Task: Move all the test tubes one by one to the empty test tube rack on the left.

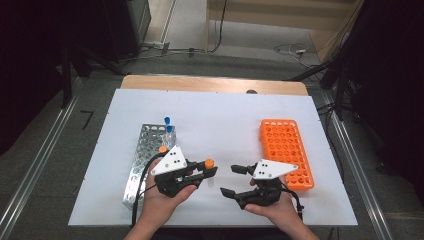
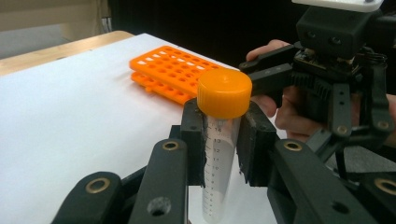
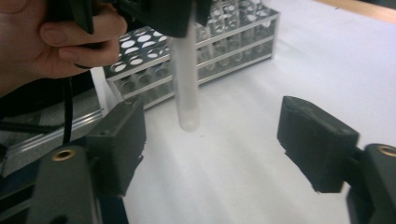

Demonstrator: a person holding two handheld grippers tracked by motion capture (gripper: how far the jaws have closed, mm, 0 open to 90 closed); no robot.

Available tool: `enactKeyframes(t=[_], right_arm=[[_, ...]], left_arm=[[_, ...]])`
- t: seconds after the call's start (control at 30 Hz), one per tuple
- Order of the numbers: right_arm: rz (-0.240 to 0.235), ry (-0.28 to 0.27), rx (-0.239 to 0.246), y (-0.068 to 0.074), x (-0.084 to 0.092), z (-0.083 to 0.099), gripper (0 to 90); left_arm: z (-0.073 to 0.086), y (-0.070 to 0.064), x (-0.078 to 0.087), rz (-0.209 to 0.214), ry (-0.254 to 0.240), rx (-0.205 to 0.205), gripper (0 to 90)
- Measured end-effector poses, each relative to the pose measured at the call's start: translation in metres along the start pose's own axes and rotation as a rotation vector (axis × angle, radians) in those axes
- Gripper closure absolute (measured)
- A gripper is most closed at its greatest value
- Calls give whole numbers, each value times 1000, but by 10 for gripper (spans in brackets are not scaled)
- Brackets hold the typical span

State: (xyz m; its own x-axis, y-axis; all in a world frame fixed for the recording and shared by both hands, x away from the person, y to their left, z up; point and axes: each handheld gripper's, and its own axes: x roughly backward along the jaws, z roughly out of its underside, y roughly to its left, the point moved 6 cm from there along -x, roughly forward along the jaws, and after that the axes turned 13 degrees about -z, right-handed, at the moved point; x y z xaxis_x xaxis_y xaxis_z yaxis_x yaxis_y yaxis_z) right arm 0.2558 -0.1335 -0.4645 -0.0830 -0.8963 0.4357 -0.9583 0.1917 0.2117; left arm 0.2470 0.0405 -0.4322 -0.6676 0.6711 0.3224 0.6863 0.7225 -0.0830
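A clear tube with an orange cap (image 2: 219, 154) hangs upright just above the white mat, with my left gripper (image 1: 209, 171) shut on it right below the cap (image 2: 224, 93). In the right gripper view the tube's rounded bottom (image 3: 185, 93) floats a little over the mat, ahead of my right gripper (image 3: 210, 135). That gripper (image 1: 231, 180) is open, its pads (image 3: 119, 140) wide apart and touching nothing. The two grippers face each other near the front of the table.
A metal tube rack (image 1: 145, 160) lies at the left and holds two blue-capped tubes (image 1: 167, 122) and an orange-capped one (image 1: 162, 149). An orange rack (image 1: 286, 150) lies at the right. The white mat (image 1: 225, 120) covers the table.
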Motion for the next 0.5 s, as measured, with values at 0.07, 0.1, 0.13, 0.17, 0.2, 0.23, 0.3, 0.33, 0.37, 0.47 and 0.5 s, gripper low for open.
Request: enactKeyframes(t=[0.07,0.1,0.13,0.17,0.2,0.23,0.3,0.33,0.37,0.47,0.5], right_arm=[[13,-4,1,-4,4,0,106],[15,-5,-3,-5,6,1,82],[16,-9,-8,-7,9,1,59],[12,-10,-11,-8,11,2,27],[14,-12,-10,-10,13,2,5],[19,-15,-11,-12,16,3,0],[23,-18,-11,-16,22,4,0],[18,-19,-14,-17,25,5,0],[19,-24,-16,-19,28,5,0],[31,-32,-26,-26,36,7,0],[38,-34,-31,-28,38,9,0]], left_arm=[[0,5,3,-12,-6,2,748],[-1,7,5,-21,-6,1,748],[-1,10,7,-28,-9,1,748],[-1,12,9,-37,-13,6,748],[-1,15,12,-44,-16,8,748],[-2,18,14,-53,-20,13,748],[-3,25,19,-67,-28,19,748],[-4,28,21,-78,-29,19,748],[-5,30,23,-85,-37,23,748],[-6,38,28,-107,-44,26,748],[-6,40,30,-113,-47,31,748]])
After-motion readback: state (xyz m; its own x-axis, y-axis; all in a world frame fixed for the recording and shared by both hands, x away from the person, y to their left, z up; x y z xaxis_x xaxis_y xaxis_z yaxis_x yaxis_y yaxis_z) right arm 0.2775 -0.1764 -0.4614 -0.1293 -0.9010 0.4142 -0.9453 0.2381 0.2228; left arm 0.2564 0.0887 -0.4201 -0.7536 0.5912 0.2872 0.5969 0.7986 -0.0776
